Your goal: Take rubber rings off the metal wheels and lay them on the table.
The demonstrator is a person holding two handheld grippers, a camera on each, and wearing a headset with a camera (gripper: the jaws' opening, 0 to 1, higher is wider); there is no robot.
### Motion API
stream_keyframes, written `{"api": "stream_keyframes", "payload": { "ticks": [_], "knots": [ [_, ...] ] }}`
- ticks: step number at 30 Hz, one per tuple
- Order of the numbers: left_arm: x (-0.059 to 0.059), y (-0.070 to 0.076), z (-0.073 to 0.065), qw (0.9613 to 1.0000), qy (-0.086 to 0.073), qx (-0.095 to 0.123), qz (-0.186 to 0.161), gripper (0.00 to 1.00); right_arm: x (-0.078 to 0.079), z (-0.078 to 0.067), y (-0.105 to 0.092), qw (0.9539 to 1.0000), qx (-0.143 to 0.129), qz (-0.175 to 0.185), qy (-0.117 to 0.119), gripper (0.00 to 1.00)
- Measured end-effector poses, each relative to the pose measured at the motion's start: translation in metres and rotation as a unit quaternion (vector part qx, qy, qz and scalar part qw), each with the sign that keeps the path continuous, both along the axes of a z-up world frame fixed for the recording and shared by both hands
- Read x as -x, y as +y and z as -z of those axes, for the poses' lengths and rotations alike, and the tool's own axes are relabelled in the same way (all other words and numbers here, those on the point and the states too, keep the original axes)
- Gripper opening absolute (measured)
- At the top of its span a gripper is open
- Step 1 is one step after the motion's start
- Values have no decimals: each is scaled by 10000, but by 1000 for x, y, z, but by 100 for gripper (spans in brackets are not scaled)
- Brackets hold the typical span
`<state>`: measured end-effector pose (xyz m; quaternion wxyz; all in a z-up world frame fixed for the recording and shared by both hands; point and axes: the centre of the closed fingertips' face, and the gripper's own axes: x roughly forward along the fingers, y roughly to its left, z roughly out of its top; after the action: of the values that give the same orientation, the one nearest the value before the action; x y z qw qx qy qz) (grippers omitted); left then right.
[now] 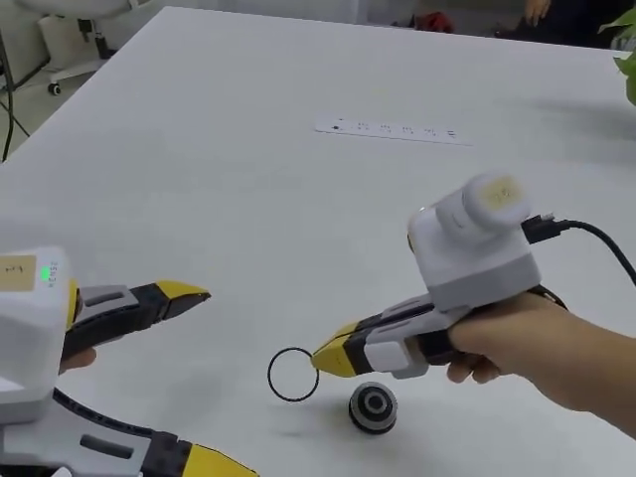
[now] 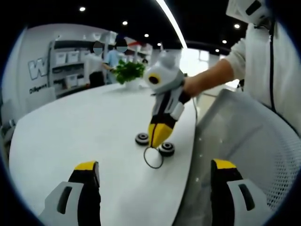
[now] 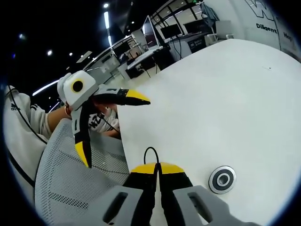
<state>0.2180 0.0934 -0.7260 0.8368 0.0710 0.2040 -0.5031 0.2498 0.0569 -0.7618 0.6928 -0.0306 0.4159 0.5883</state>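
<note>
- Your right gripper [image 1: 323, 360] sits in the lower middle of the head view, and its yellow-tipped jaws are pressed together with no gap between them.
- Those jaws pinch the rubber ring [image 1: 269, 374], a thin black loop that sticks out to the left of the tips.
- In the right gripper view the ring rises as a small arch just above your closed jaws, at lower centre.
- I cannot tell whether the ring touches the table [image 1: 298, 179] or hangs just above it.
- One metal wheel [image 1: 374, 407] lies flat on the table just below and to the right of the ring, apart from it, near the bottom edge of the head view.
- In the left gripper view a second wheel [image 2: 142, 139] lies just left of your right gripper's tip, with the first wheel at its right.
- Your left gripper [image 1: 221, 383] is at the lower left of the head view, with its jaws spread wide and nothing between them.
- Your hand [image 1: 517, 338] grips the right gripper's handle at the right side of the head view.
- A black cable [image 1: 596, 238] runs off from that gripper to the right edge.
- A white strip with small marks [image 1: 397, 130] lies on the table in the upper middle of the head view, well apart from the ring and wheels.
</note>
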Motion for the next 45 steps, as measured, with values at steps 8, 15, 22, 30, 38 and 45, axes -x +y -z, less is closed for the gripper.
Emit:
{"api": "stream_keyframes", "payload": {
  "ticks": [8, 15, 22, 30, 38, 45],
  "knots": [
    [1, -2, 1, 10000, 19, 5, 30, 100, -4, 15, 4, 9999, 145, -10, 77, 0],
    [0, -1, 2, 10000, 33, 20, 7, 100, -4, 28, 5, 9995, 304, -51, 92, 0],
    [2, -1, 3, 10000, 59, 30, 0, 99, -7, 37, 4, 9992, 373, 60, 154, 0],
    [2, -1, 4, 10000, 60, 40, -12, 99, -11, 42, 3, 9987, 462, 145, 141, 0],
    [3, -1, 3, 10000, 65, 69, -17, 99, -14, 44, 3, 9984, 479, 236, 162, 0],
    [3, 0, 3, 9999, 65, 79, -42, 99, -16, 46, 3, 9982, 519, 274, 124, 0]
  ]
}}
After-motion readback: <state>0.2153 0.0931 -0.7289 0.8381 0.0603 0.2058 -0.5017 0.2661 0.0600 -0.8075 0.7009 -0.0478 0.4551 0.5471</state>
